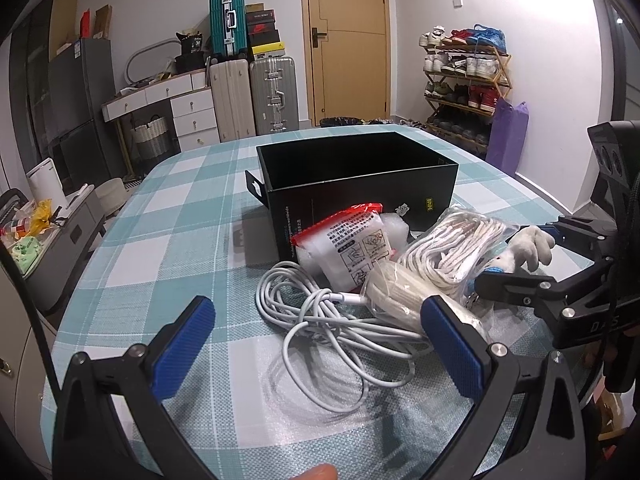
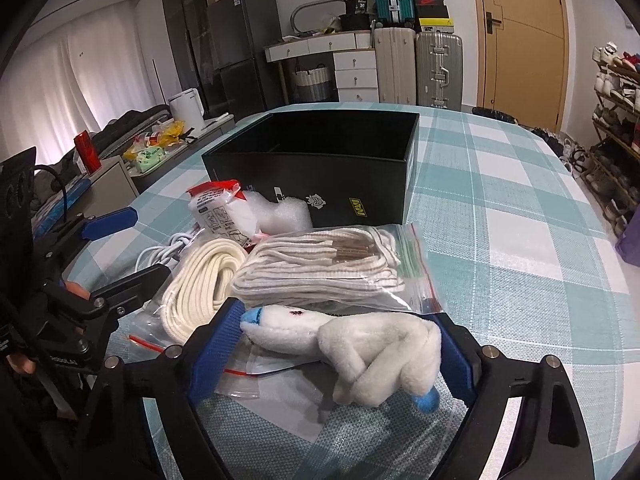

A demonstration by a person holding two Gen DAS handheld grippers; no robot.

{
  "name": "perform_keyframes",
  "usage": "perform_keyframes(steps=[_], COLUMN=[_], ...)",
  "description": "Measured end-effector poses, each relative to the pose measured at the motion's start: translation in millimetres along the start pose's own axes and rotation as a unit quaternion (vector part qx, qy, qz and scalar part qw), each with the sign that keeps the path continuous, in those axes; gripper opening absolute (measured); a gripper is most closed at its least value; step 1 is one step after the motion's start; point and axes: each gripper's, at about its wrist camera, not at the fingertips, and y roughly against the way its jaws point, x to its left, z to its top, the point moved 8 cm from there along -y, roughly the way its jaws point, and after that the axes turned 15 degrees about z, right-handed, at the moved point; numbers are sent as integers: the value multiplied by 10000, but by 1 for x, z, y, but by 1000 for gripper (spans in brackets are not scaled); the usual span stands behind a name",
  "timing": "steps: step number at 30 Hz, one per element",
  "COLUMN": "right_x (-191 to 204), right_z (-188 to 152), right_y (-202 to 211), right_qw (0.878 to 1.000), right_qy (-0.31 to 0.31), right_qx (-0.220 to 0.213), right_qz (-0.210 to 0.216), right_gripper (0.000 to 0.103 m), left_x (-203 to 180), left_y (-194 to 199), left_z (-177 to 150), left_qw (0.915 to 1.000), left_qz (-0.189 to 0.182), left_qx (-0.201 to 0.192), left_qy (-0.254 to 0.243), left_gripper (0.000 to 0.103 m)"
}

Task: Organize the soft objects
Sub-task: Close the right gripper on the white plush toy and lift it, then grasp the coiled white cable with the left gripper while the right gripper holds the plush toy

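Note:
A white plush toy [image 2: 360, 340] with blue tips lies crosswise between the blue pads of my right gripper [image 2: 336, 344], and both pads touch it. The left wrist view shows the toy [image 1: 524, 248] in that gripper [image 1: 514, 258] at the right. My left gripper [image 1: 320, 344] stands open over a tangled white cable [image 1: 320, 320], holding nothing. Beside the cable lie a cream rope coil [image 1: 400, 288], a bag of white cords [image 1: 452, 248] and a red-and-white packet [image 1: 352, 244]. An open black box [image 1: 360, 176] stands behind them.
Everything sits on a table with a teal checked cloth [image 1: 168, 216]. A piece of bubble wrap [image 2: 284, 212] leans at the box front. Flat zip bags [image 2: 248, 376] lie under the toy. Suitcases, drawers and a shoe rack stand beyond the table.

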Motion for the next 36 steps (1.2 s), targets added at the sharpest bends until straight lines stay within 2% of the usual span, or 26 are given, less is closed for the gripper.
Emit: perform_keyframes(steps=[14,27,29,33,36], right_x=[-10,-12,-12,-11,-11], right_z=[-5,-4,-4,-4,-4], right_y=[28,48,52,57,59], right_qw=[9990,9970,9966,9962,9960], right_qy=[-107,-147,-157,-134,-123], right_qx=[-430,-748,-801,-857,-874], right_qz=[-108,-109,-100,-120,-114], right_gripper=[89,89,89,89,89], left_x=[-3,5,4,7,12], left_y=[-1,3,7,4,-5], left_z=[-3,-8,-6,-6,-10], left_qw=[9999,9957,9946,9952,9934], left_qz=[-54,-619,-757,-655,-653], left_qx=[72,639,629,680,896], left_qy=[-85,262,323,275,300], left_gripper=[103,103,103,103,103])
